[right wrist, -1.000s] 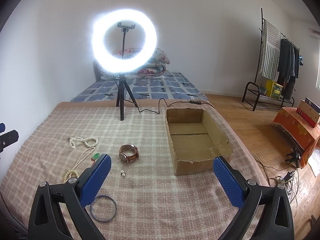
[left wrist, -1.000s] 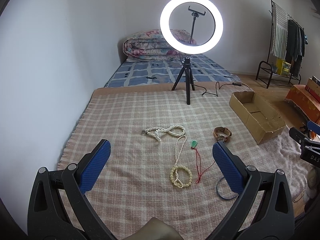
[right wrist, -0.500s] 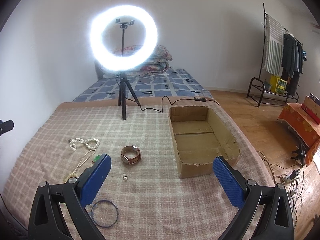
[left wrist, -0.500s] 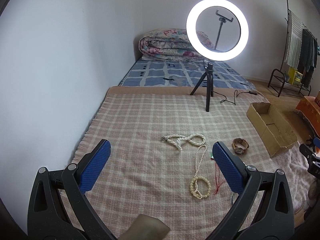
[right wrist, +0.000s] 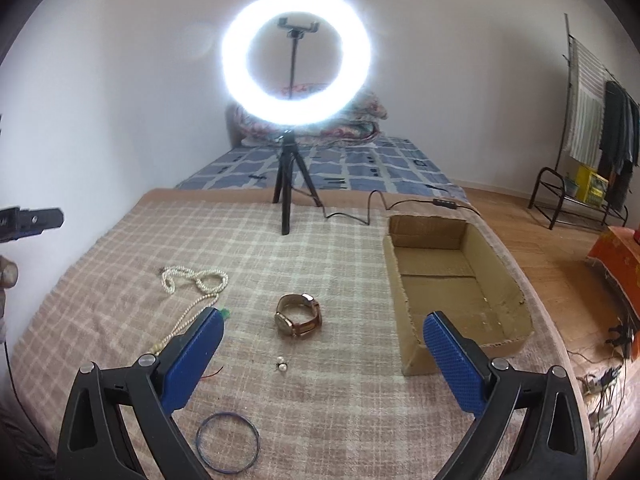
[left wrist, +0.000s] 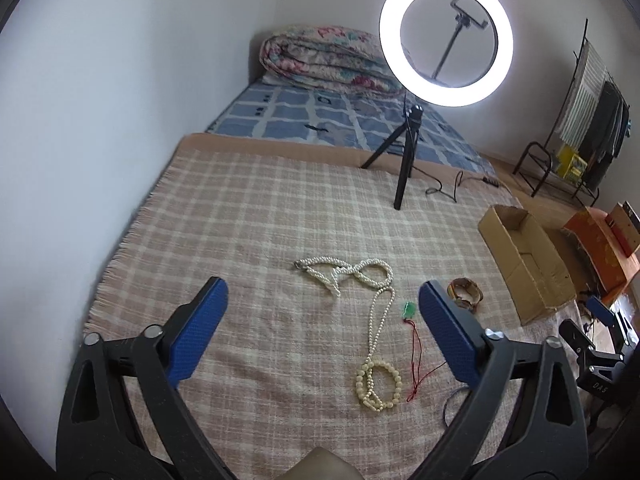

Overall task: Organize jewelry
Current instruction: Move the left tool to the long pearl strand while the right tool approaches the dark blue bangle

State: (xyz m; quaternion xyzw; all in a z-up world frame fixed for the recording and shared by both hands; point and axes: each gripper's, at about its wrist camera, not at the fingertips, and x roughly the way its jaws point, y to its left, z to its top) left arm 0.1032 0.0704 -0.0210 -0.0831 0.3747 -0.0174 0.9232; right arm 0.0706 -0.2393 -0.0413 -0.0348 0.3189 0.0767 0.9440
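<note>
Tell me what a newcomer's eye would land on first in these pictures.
The glowing ring light on its black tripod dominates, standing at the far end of the plaid blanket. Next comes the jewelry scattered on that blanket: a long pearl necklace, a brown-strapped wristwatch and a thin blue bangle. An open cardboard box sits to the watch's right, apparently with nothing in it, while both claws, left and right, are open.

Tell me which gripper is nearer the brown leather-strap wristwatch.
Right, probably. The right gripper hangs open with the brown leather-strap wristwatch just ahead between its fingers. The left gripper is open over the white pearl necklace, the watch beyond its right finger.
</note>
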